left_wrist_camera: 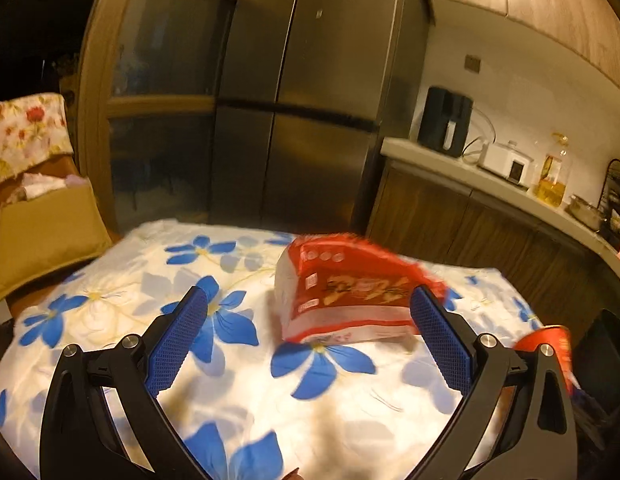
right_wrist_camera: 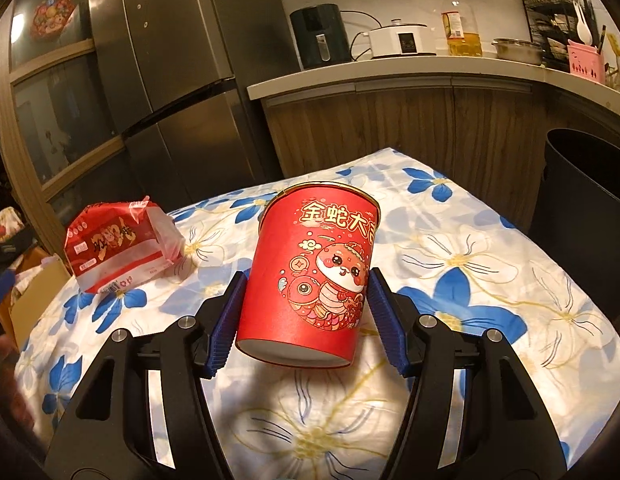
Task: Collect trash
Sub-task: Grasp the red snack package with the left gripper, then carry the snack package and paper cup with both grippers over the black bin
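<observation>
A red paper cup (right_wrist_camera: 310, 280) with a cartoon snake print hangs tilted just above the flowered tablecloth (right_wrist_camera: 489, 272), and my right gripper (right_wrist_camera: 308, 280) is shut on its sides. The same cup (left_wrist_camera: 549, 340) peeks in at the right edge of the left wrist view. A red and white plastic packet (left_wrist_camera: 341, 292) lies on the cloth (left_wrist_camera: 110, 300); it also shows as the packet (right_wrist_camera: 118, 252) far left in the right wrist view. My left gripper (left_wrist_camera: 310, 296) stands open just short of the packet, with its right finger in front of the packet's right end.
A black bin (right_wrist_camera: 581, 208) stands beside the table's right edge. An open cardboard box (left_wrist_camera: 42, 232) sits on a chair at the left. Behind the table are a steel fridge (left_wrist_camera: 302, 100) and a counter (right_wrist_camera: 389, 76) with appliances, an oil bottle and a dish rack.
</observation>
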The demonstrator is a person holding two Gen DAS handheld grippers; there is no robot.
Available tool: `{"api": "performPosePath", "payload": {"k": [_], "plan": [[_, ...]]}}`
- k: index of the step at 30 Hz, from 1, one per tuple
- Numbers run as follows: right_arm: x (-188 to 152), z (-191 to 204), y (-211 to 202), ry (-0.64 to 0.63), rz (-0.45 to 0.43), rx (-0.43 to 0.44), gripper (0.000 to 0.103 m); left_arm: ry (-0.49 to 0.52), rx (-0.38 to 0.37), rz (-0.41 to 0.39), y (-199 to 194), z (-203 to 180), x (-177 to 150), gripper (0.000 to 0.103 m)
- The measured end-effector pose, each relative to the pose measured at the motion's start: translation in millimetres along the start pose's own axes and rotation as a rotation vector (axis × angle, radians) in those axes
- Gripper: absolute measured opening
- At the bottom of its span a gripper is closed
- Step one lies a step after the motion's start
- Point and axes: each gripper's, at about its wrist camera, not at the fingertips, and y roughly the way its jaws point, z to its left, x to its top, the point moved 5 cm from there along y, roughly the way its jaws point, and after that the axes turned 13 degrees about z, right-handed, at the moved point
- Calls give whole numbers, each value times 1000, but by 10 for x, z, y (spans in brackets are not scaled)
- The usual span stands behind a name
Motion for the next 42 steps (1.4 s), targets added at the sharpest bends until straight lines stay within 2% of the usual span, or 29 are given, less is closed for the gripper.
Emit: {"api": "performPosePath", "payload": {"k": [1, 2, 5, 7, 10, 12, 13, 15, 16, 18, 21, 32, 37, 42], "plan": [[-2, -11, -12, -3, -2, 2, 60, 2, -2, 6, 70, 15, 2, 96], [7, -20, -18, -4, -3, 5, 60, 4, -1, 20, 148, 36, 9, 91], [25, -30, -27, -5, -7, 13, 60, 9, -6, 23, 241, 55, 28, 89], [37, -20, -22, -8, -8, 17, 61, 32, -15, 36, 307, 33, 23, 78], [49, -18, -27, -9, -13, 21, 61, 47, -29, 68, 412, 10, 9, 69], [60, -24, -28, -6, -14, 25, 61, 52, -35, 91, 472, -1, -7, 54], [61, -20, -28, -6, -14, 26, 61, 52, -36, 100, 498, 1, -9, 50], [65, -18, -28, -7, -15, 25, 61, 50, -32, 112, 533, 9, -10, 32], [65, -19, -28, -7, -15, 25, 61, 49, -30, 116, 550, 13, -12, 29], [68, -17, -26, -7, -16, 22, 61, 46, -22, 127, 579, 18, -21, 12], [65, -14, -29, -5, -17, 20, 61, 45, -25, 134, 608, 32, -26, 2], [33, -57, -179, -14, -35, 11, 61, 45, -26, 32, 272, -2, -44, 0], [55, -128, -349, -21, -59, 12, 61, 92, 20, 0, -17, -232, -116, 0], [43, -292, -588, -22, -87, 11, 61, 101, 27, -2, -262, -496, -238, 0]]}}
